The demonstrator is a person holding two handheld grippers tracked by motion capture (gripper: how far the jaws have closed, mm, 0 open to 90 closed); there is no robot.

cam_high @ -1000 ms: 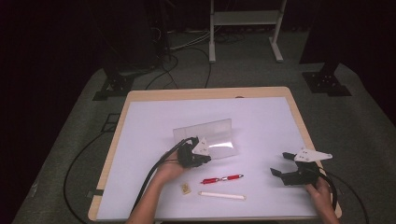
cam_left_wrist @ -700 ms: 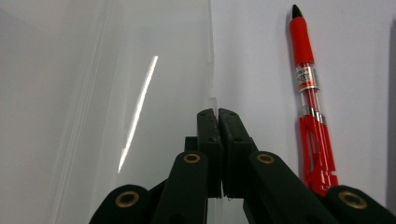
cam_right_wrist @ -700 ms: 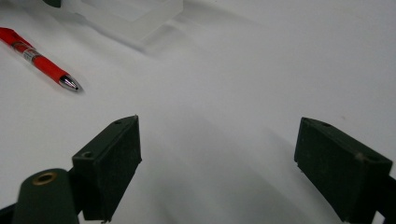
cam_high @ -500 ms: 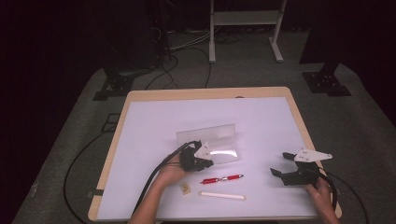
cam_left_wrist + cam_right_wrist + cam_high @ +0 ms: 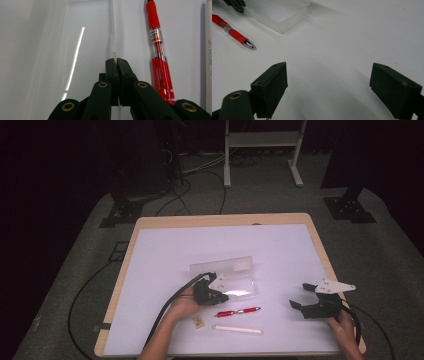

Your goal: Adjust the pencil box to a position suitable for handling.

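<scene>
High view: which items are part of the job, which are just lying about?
In the job:
clear case, its near wall pinched by the left gripper
red pen, beside the case

Lying about:
white stick
small tan piece
right gripper, open, off to the side

Both grippers are black. The left gripper [image 5: 116, 61] shows brass-coloured rivets and trails a black cable. The right gripper [image 5: 304, 296] carries a pale grey three-cornered plate; the forearms look bare, perhaps.
</scene>
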